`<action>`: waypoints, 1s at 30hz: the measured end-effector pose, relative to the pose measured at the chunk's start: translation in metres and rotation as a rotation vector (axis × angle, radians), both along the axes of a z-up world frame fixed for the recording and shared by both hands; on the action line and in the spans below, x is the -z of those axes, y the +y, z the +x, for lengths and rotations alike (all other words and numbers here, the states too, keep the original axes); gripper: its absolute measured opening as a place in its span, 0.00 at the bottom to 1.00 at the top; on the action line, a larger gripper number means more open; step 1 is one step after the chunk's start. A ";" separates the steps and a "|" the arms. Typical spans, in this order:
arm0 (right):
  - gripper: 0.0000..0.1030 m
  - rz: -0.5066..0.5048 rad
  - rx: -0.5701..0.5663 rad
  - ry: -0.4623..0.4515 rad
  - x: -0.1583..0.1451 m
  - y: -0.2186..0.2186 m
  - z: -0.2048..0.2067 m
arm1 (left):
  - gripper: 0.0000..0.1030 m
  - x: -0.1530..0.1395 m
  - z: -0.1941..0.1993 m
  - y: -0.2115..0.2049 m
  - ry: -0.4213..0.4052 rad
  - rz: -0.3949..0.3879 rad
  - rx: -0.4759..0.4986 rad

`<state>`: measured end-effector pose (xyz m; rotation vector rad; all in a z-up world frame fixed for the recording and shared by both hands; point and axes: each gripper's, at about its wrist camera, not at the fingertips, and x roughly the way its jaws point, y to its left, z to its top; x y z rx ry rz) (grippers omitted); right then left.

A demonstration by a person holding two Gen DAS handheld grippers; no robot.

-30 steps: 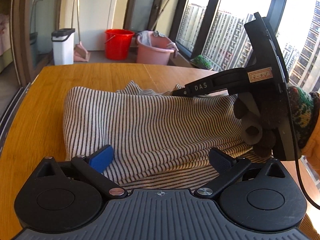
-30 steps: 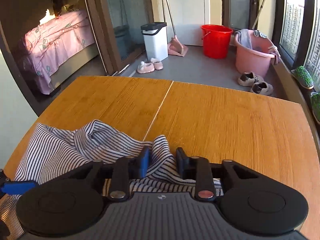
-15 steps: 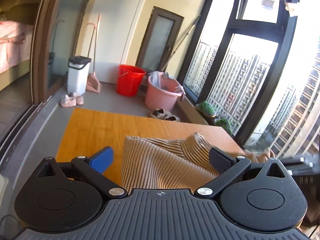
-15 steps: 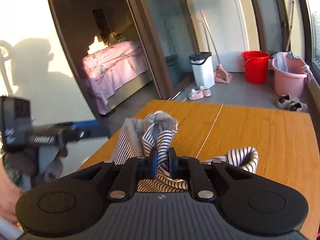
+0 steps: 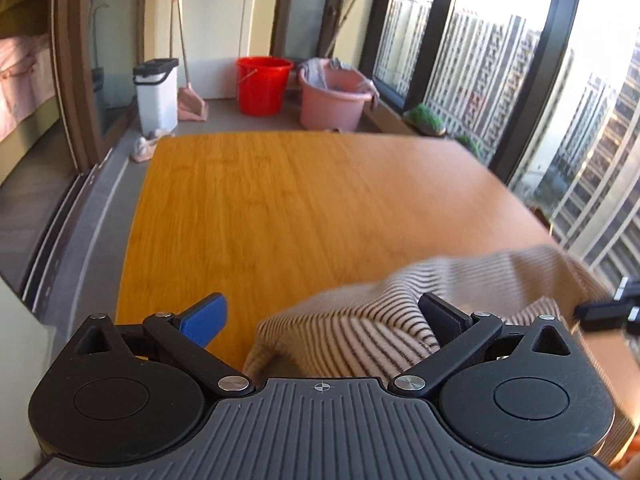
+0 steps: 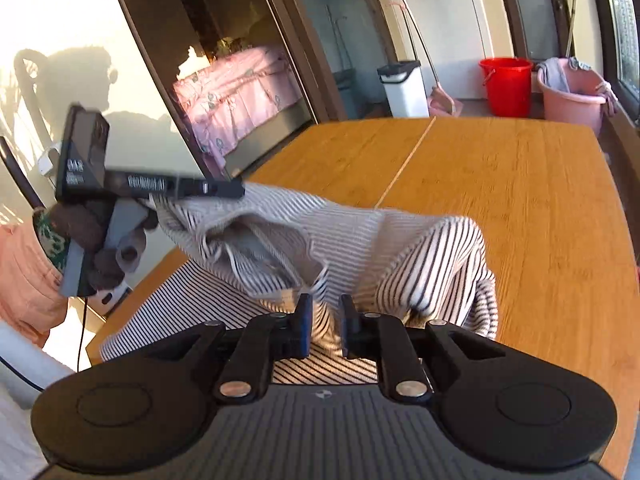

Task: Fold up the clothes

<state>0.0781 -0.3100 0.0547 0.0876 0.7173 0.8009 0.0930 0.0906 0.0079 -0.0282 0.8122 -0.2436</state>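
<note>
The right hand-held gripper (image 6: 323,330) has its fingers pinched on a bunch of the striped garment (image 6: 360,240), and most of the cloth is lifted off the table (image 6: 540,200), hanging in loose folds toward 12 o'clock of the fingers. A lower layer of the same garment lies on the table's near edge, at about 8 o'clock in the right wrist view. This high hold probably lets the fabric fall straight so that an edge can be found.

The left hand-held gripper (image 5: 320,314) has its fingers spread wide. In its own view the cloth lies between them and against the right finger, with nothing clamped. In the right wrist view its tip touches or overlaps the garment's upper edge at 10 o'clock; whether it carries any weight there cannot be told.

The table's far half is bare wood, which leaves room to lay the garment flat. The fold looks barely begun.
</note>
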 end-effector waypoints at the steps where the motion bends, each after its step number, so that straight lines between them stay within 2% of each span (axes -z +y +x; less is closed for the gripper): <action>1: 0.13 0.012 0.022 -0.027 -0.008 -0.005 0.001 | 1.00 0.004 -0.006 0.003 0.023 0.018 0.015; 3: 0.13 0.026 0.072 -0.076 -0.021 -0.013 0.005 | 1.00 0.007 -0.015 0.007 0.046 0.030 0.026; 5: 0.14 0.024 0.105 -0.095 -0.026 -0.017 0.011 | 1.00 0.002 -0.022 0.011 0.026 0.019 0.022; 8: 0.16 -0.024 0.106 -0.030 -0.008 -0.009 0.023 | 1.00 -0.014 -0.029 0.015 -0.027 -0.060 0.015; 10: 0.19 -0.136 0.106 0.016 0.013 0.002 0.025 | 1.00 -0.022 -0.032 0.017 -0.052 -0.110 0.013; 11: 0.19 -0.159 0.102 0.027 0.019 0.002 0.024 | 1.00 -0.021 -0.032 0.018 -0.046 -0.128 0.012; 14: 0.19 -0.165 0.099 0.049 0.020 -0.004 0.020 | 0.98 -0.011 -0.026 0.023 0.016 -0.225 -0.005; 16: 0.20 -0.143 0.129 0.044 0.010 -0.010 0.019 | 0.85 0.002 -0.016 0.032 0.091 -0.344 -0.039; 17: 0.23 -0.131 0.146 0.040 0.005 -0.013 0.019 | 0.84 0.009 -0.011 0.035 0.124 -0.395 -0.054; 18: 0.39 -0.118 0.163 0.036 -0.001 -0.016 0.019 | 0.84 0.014 -0.006 0.038 0.149 -0.421 -0.062; 19: 0.62 -0.099 0.191 0.037 -0.004 -0.019 0.022 | 0.84 0.019 -0.002 0.039 0.172 -0.434 -0.067; 20: 0.69 -0.076 0.226 0.042 -0.006 -0.024 0.026 | 0.84 0.024 0.003 0.041 0.195 -0.448 -0.072; 21: 0.71 -0.051 0.248 0.073 -0.003 -0.027 0.034 | 0.84 0.029 0.006 0.041 0.216 -0.451 -0.069; 23: 0.70 -0.004 0.262 0.162 0.009 -0.029 0.052 | 0.83 0.036 0.012 0.039 0.248 -0.444 -0.049; 25: 0.60 0.025 0.248 0.247 0.027 -0.024 0.066 | 0.83 0.037 0.017 0.036 0.250 -0.439 -0.025; 26: 0.59 0.039 0.241 0.289 0.036 -0.021 0.072 | 0.83 0.037 0.021 0.036 0.248 -0.437 -0.014; 27: 0.54 0.054 0.233 0.331 0.045 -0.019 0.079 | 0.83 0.037 0.025 0.034 0.245 -0.432 -0.006; 29: 0.48 0.061 0.229 0.323 0.052 -0.010 0.092 | 0.83 0.036 0.034 0.032 0.225 -0.397 -0.001; 30: 0.39 0.066 0.232 0.317 0.053 -0.007 0.099 | 0.80 0.035 0.041 0.031 0.213 -0.377 0.002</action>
